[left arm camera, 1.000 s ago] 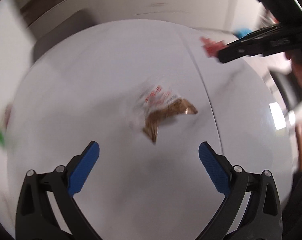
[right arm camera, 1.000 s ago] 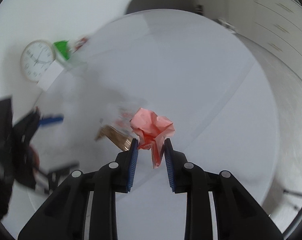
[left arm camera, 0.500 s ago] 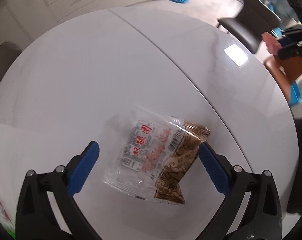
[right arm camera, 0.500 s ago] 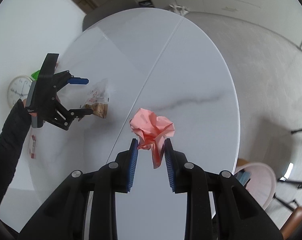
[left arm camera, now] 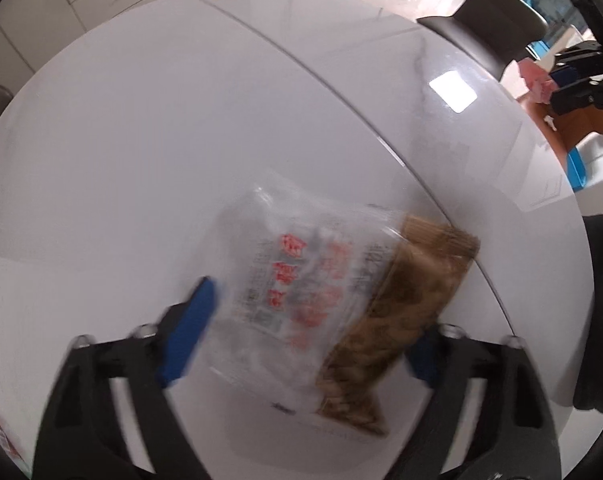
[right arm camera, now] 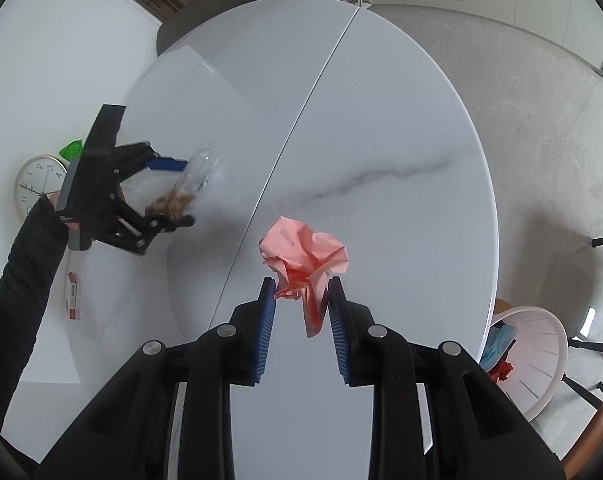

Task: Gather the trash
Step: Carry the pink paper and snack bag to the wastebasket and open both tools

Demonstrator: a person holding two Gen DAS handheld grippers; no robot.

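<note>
A clear snack wrapper point(left arm camera: 321, 296) with red print and a brown end lies on the round white table point(left arm camera: 181, 120). My left gripper point(left arm camera: 305, 332) is open with its blue fingers on either side of the wrapper; the picture is blurred by motion. The right wrist view shows the same gripper point(right arm camera: 173, 196) around the wrapper point(right arm camera: 189, 184). My right gripper point(right arm camera: 301, 300) is shut on a crumpled pink paper point(right arm camera: 301, 252), held above the table's near right part. It shows small at the left wrist view's right edge point(left arm camera: 537, 80).
A white basket point(right arm camera: 537, 356) with trash stands on the floor at the right of the table. A red and white packet point(right arm camera: 72, 296), a green scrap point(right arm camera: 71, 149) and a wall clock point(right arm camera: 37, 190) are at the left. Dark chairs point(left arm camera: 497, 20) stand around the table.
My left gripper has come down and forward around the wrapper, its fingers narrowing. My right gripper keeps the pink paper and has lifted back from the table.
</note>
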